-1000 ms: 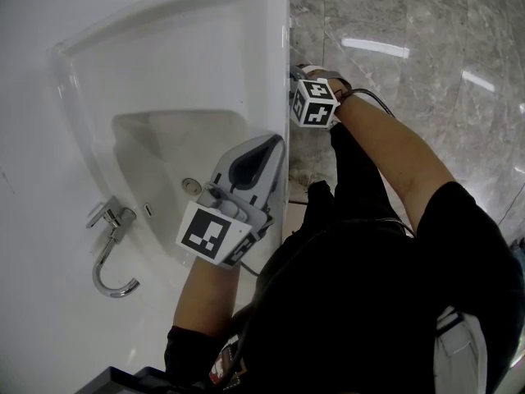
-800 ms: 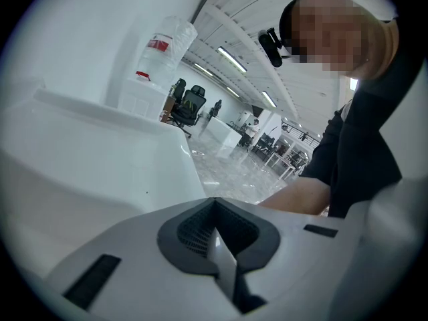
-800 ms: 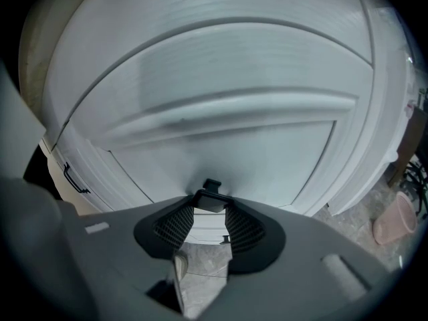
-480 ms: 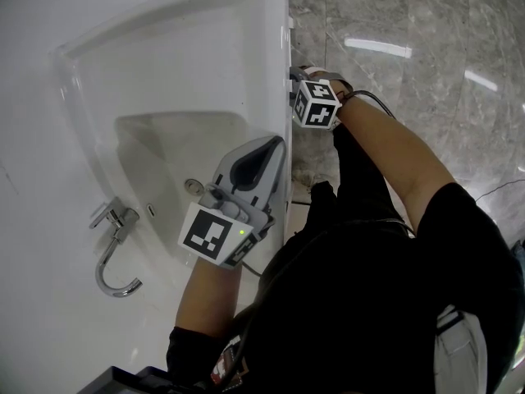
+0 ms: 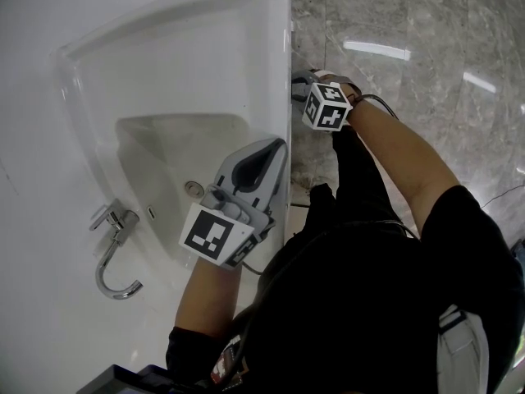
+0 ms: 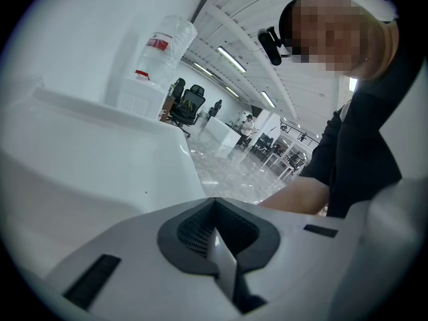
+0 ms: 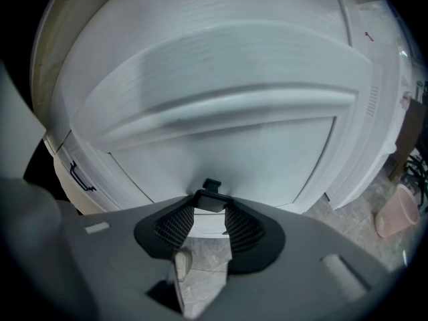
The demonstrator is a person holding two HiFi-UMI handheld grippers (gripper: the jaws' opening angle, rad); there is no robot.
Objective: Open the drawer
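- The drawer (image 7: pixel 221 146) sits under the sink (image 5: pixel 164 72). Its small black handle (image 7: pixel 210 189) looks rigid and is the place to grip; the pull is probably light.
- The right gripper (image 7: pixel 209 212) has its jaws spread around the handle.
- The left gripper (image 6: pixel 214 209) has its jaws closed on nothing.

Black short-sleeved shirt (image 5: pixel 369 302), grey left gripper (image 5: pixel 275 148)

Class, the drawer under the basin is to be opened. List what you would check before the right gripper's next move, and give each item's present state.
1. Right gripper jaws apart: ok.
2. Black handle lined up at the jaw tips: ok.
3. Pads closed on the handle: not ok, no grip yet.
4. Left gripper shut, empty, over the basin edge, away from the drawer front: ok.
5. Room for the drawer to slide out: cannot tell.
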